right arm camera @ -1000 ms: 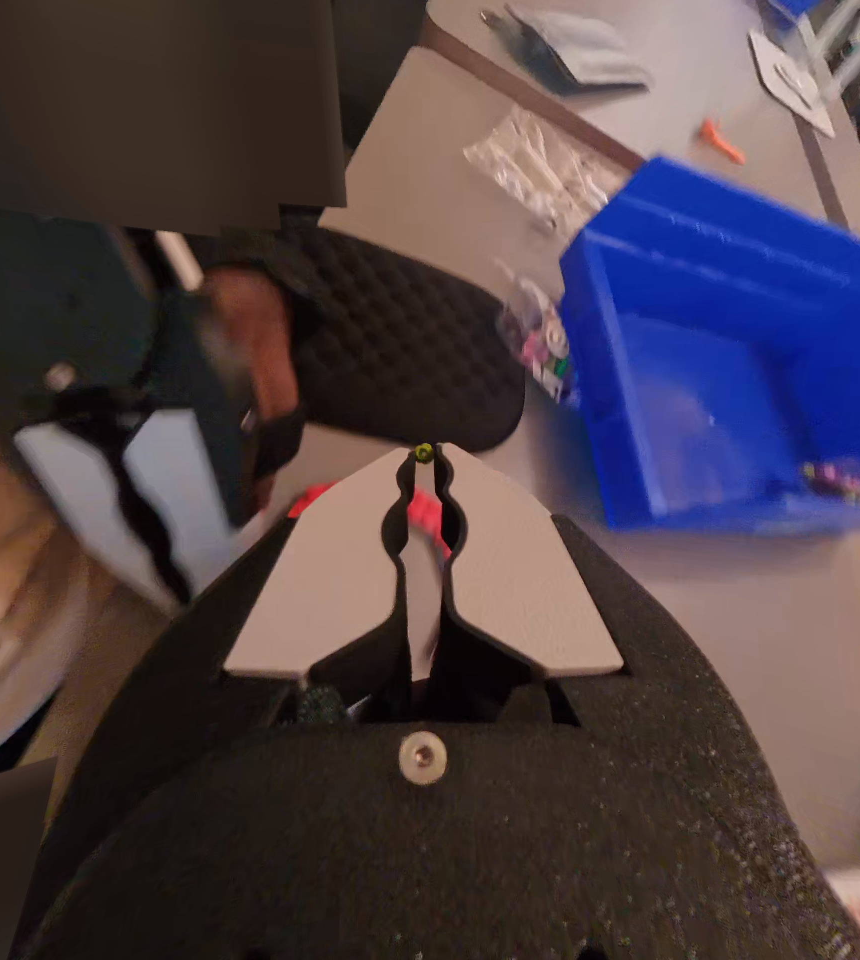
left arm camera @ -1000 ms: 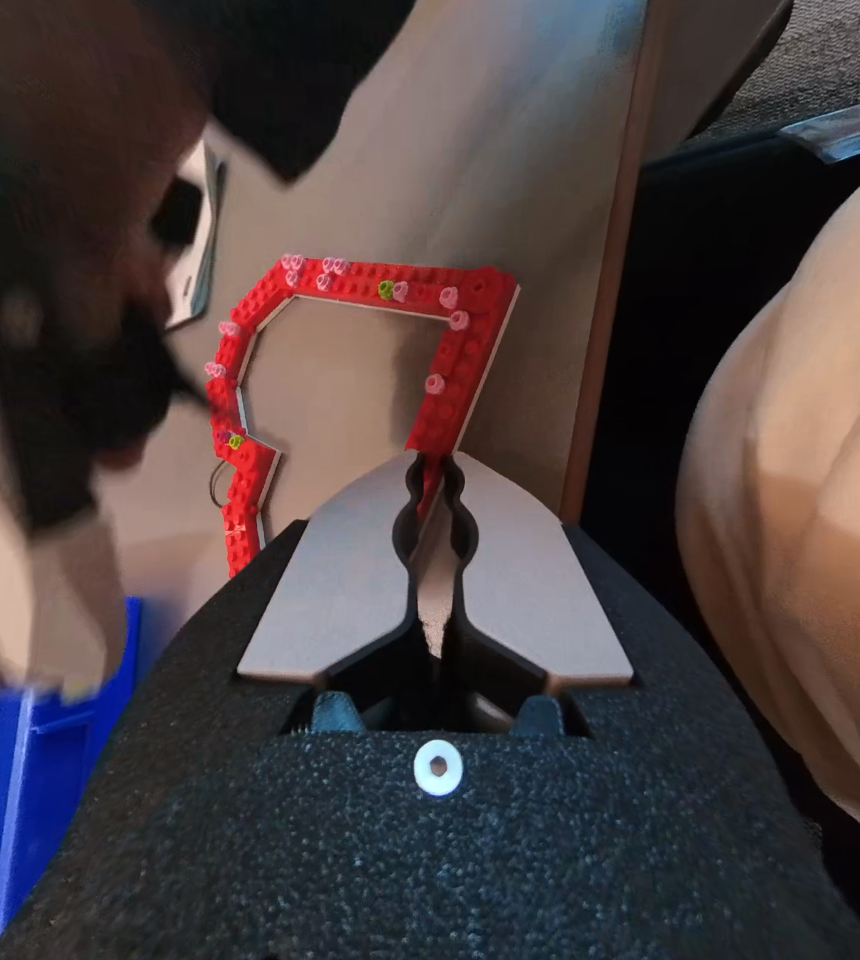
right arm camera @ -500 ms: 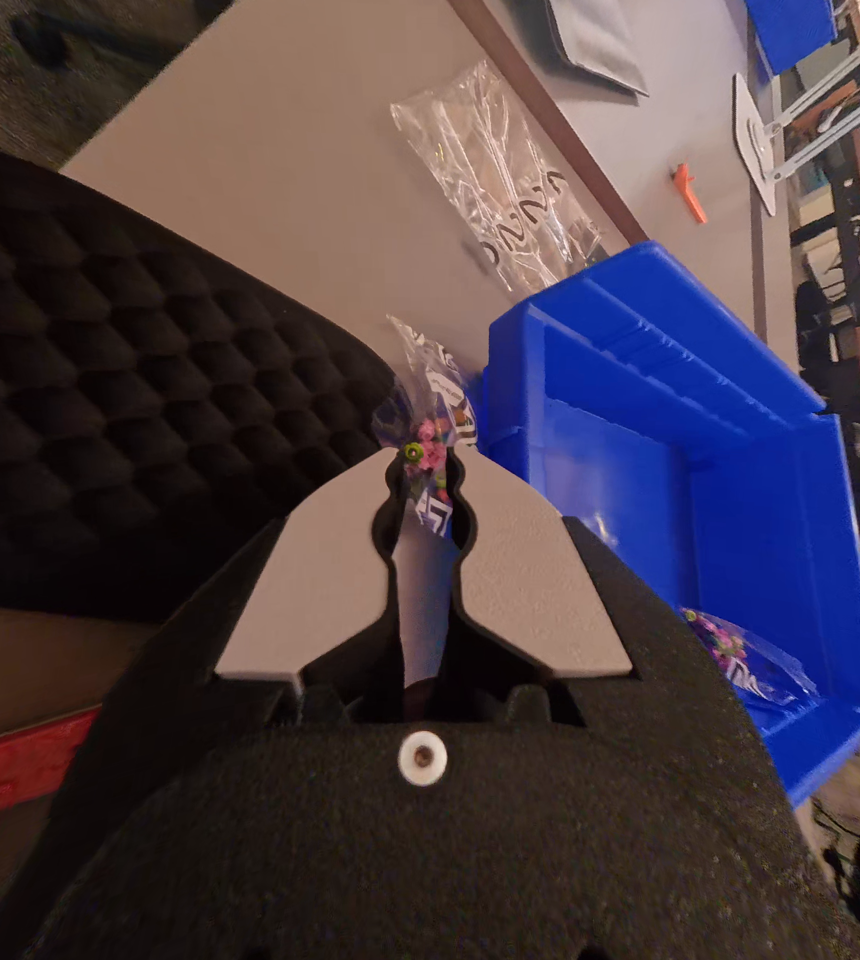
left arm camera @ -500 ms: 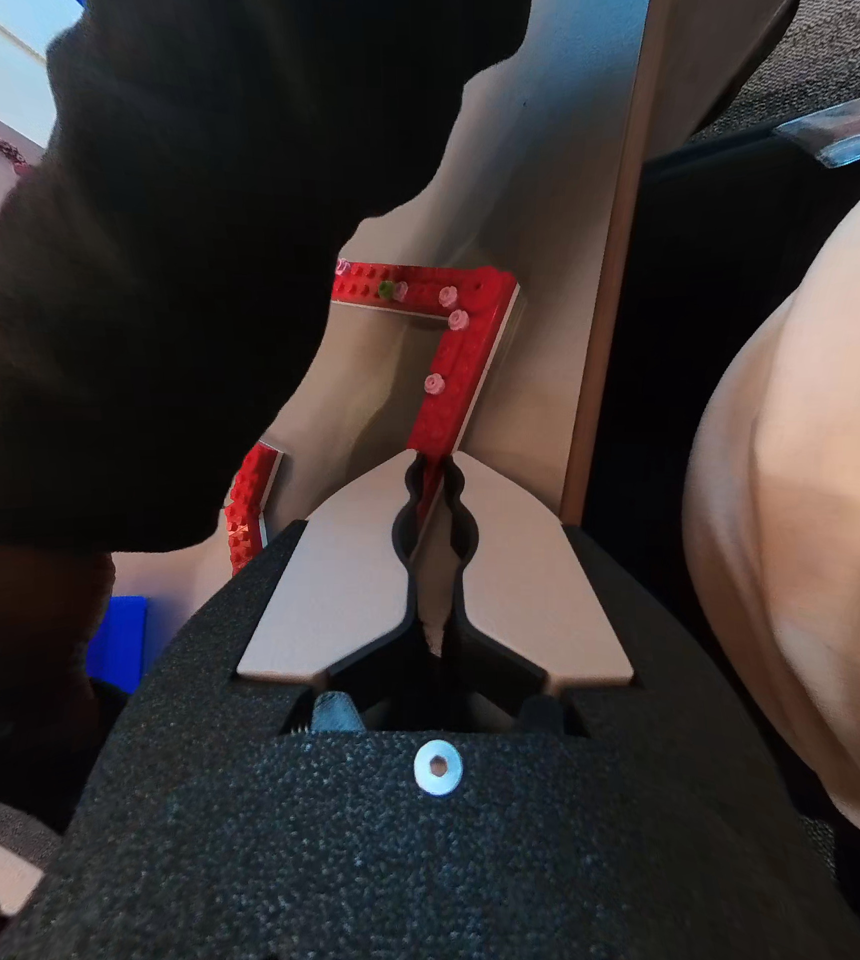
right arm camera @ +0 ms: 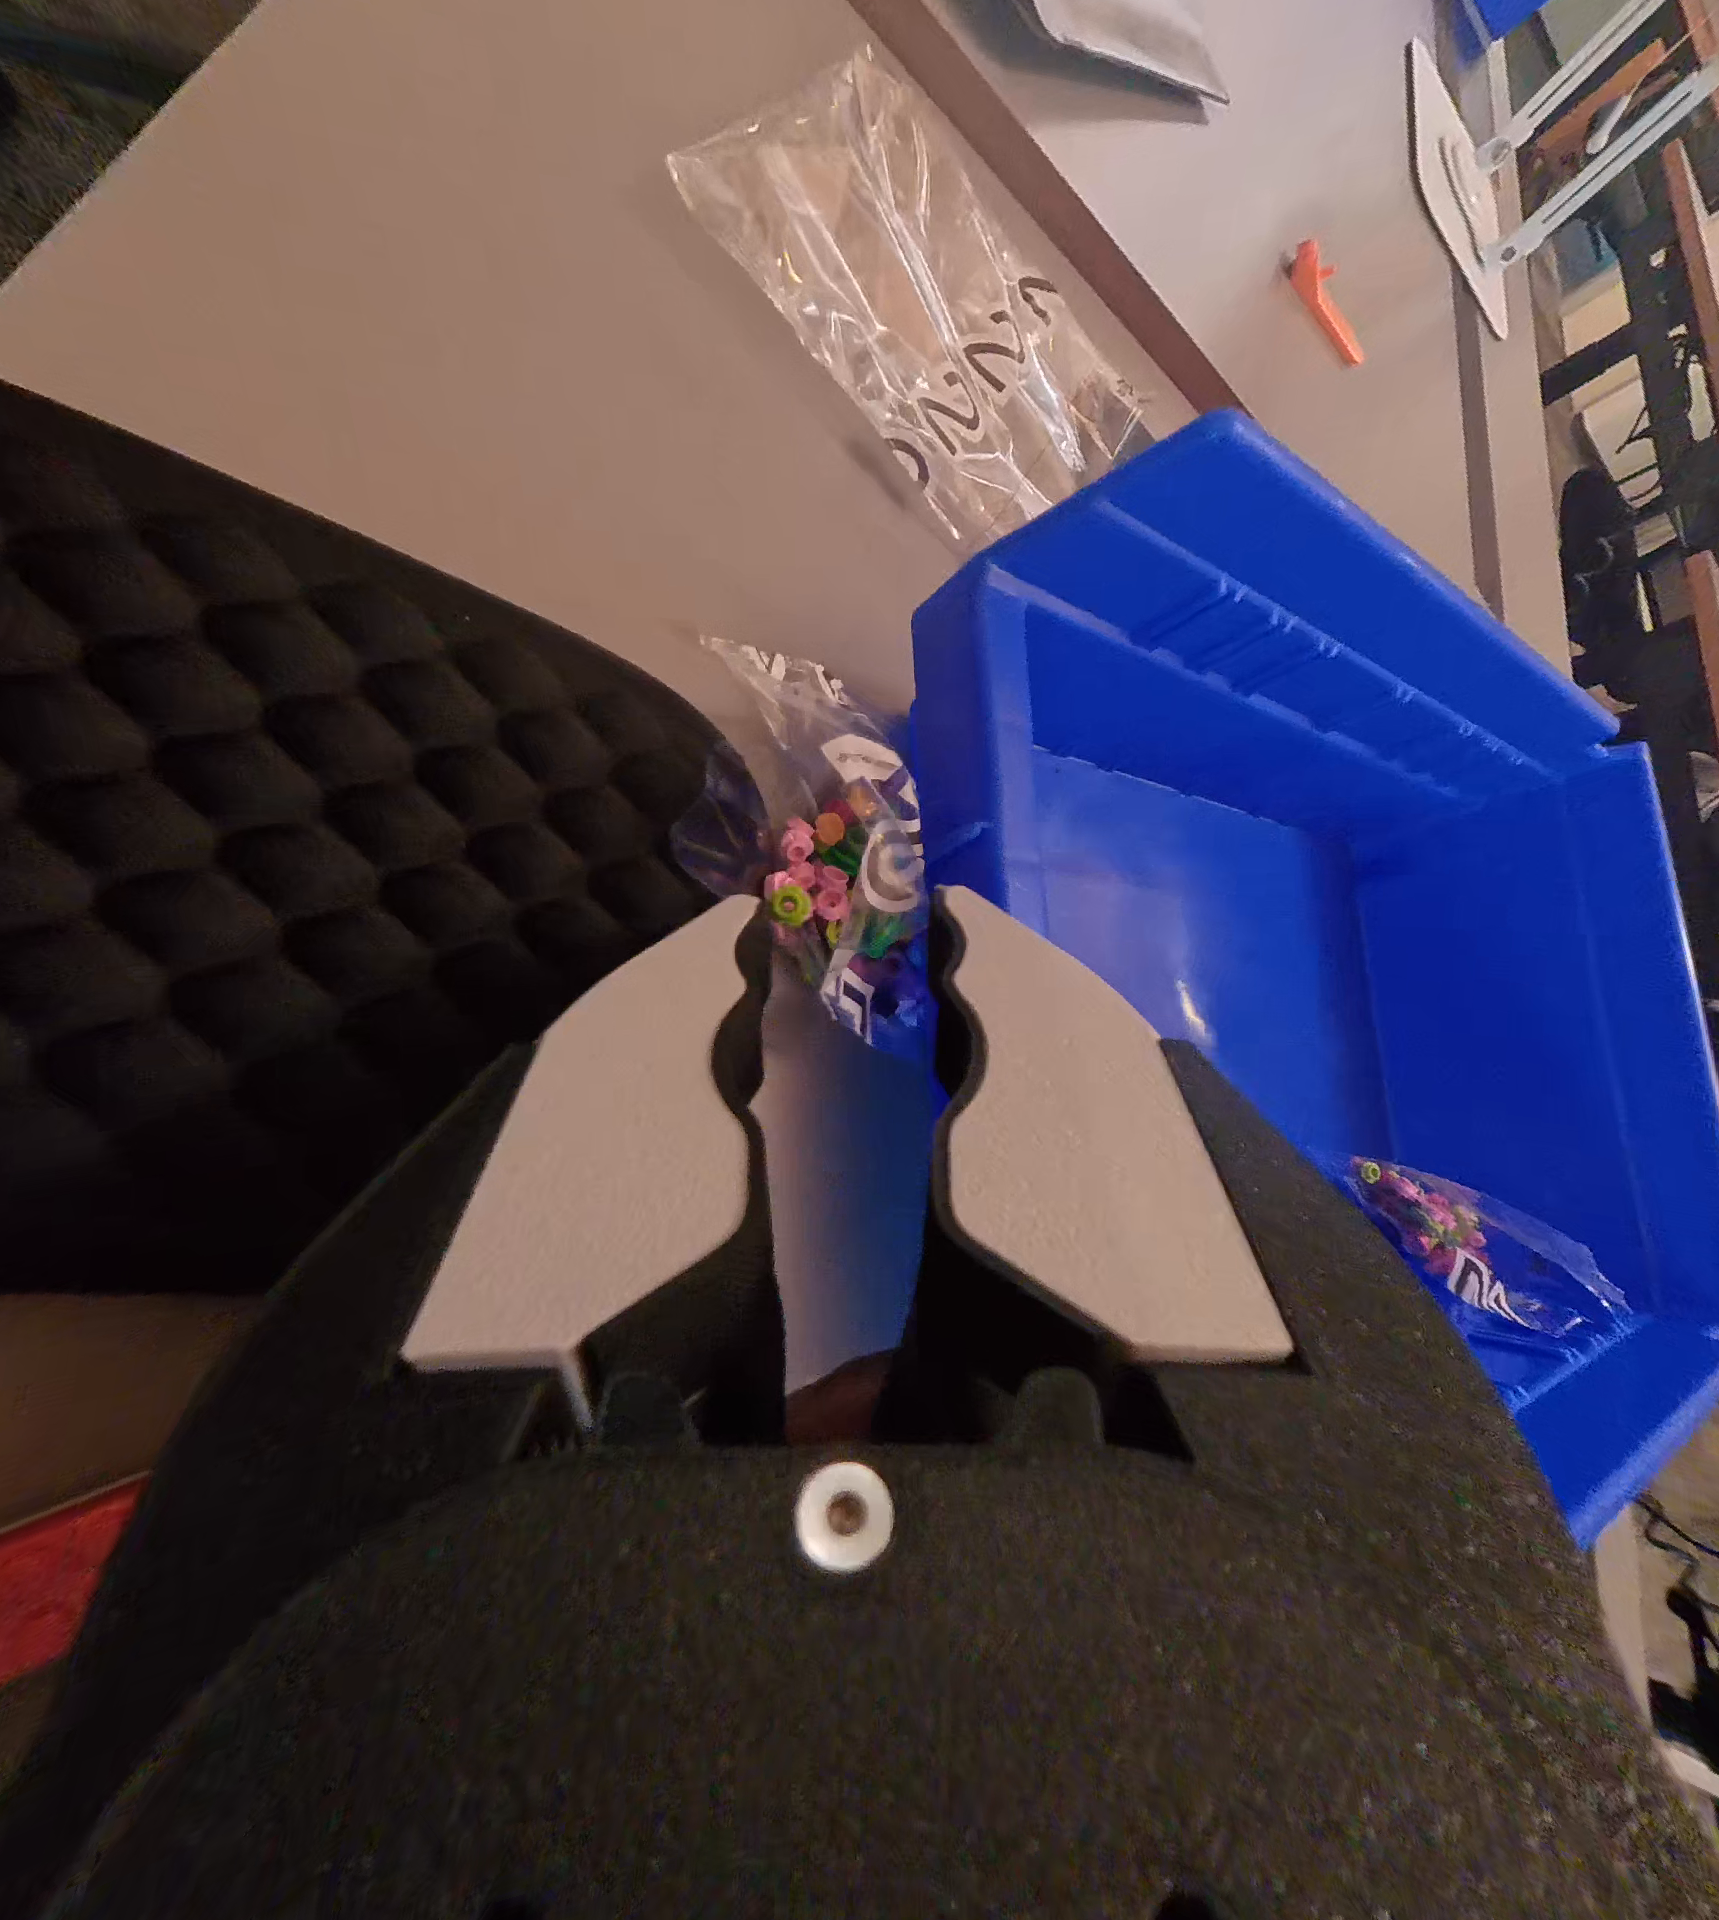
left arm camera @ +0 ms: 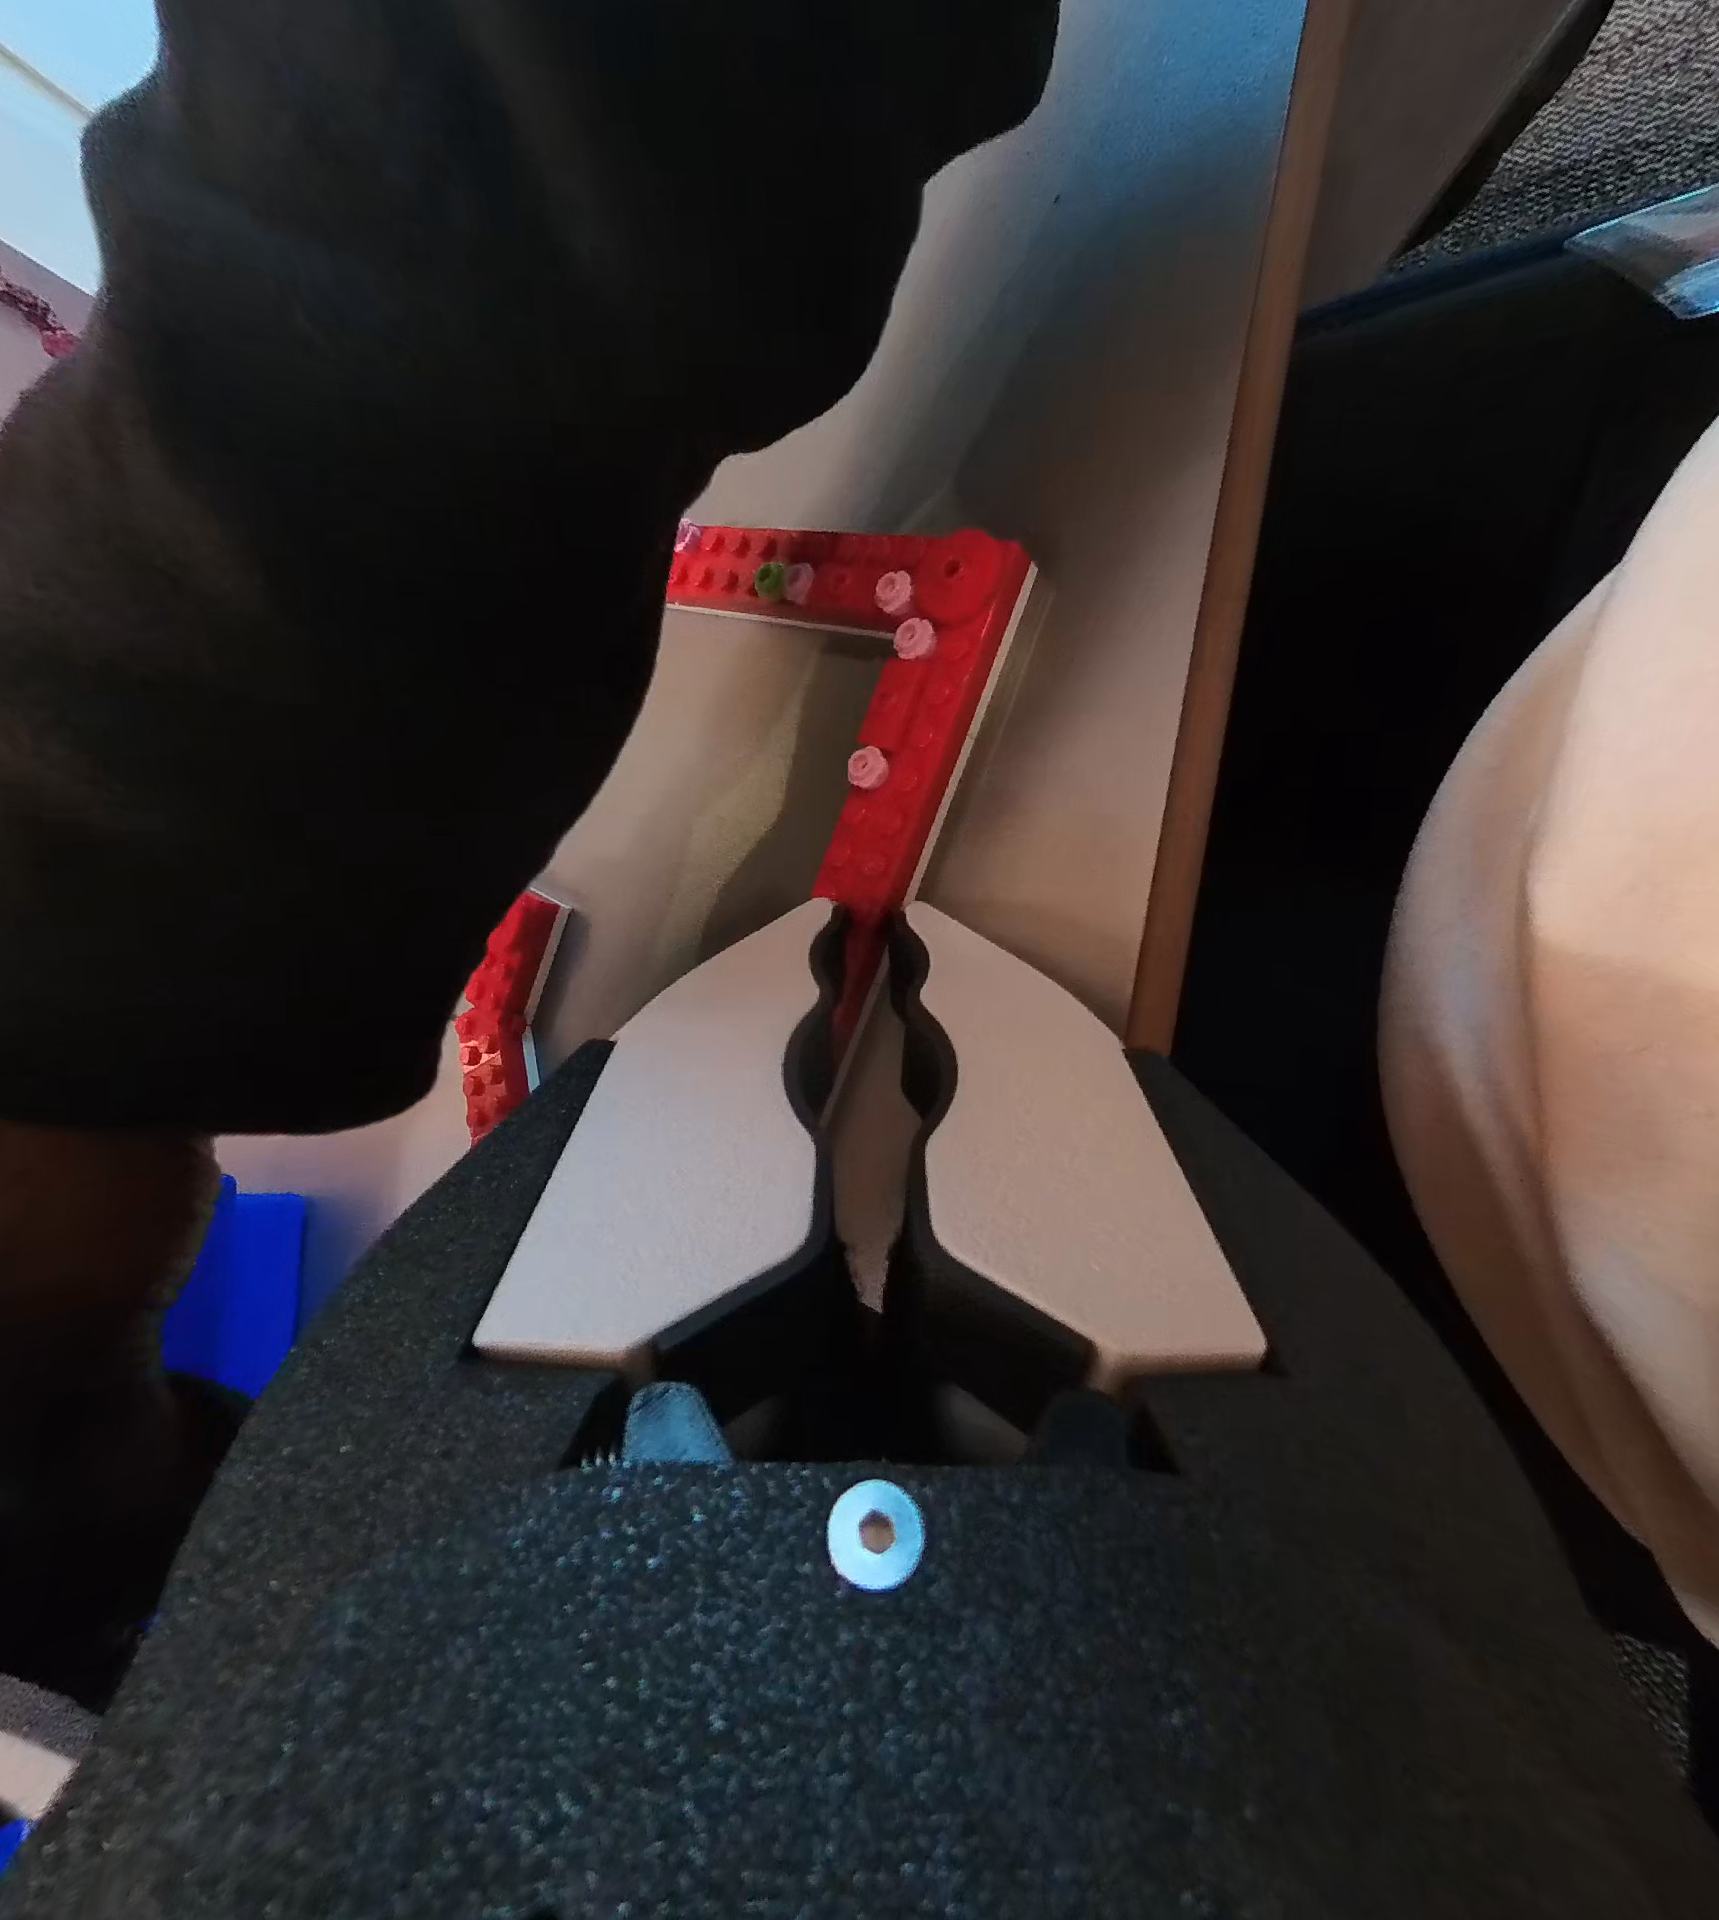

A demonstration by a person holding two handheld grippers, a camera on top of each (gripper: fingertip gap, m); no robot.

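Red brick frame: an angular outline of red studded plates, held up on edge over the pale tabletop; its left half is hidden behind a black quilted sleeve.
Frame trimmings: small pink studs dot the right arm and top bar, and one green stud sits on the top bar.
Left claw: pinched narrow on the lower end of the frame's right arm, with the red plate running down between the fingers.
Right claw: jaws moderately apart with nothing clamped between them. It hovers just over a clear bag of small coloured pieces.
Green round piece: right at the left fingertip. Whether it lies in the bag or clings to the finger, I cannot tell.
Blue bin: just beside that bag, touching or nearly so, with a second bag of pieces inside at its near corner.
Empty clear bag: flat on the tabletop beyond the bin.
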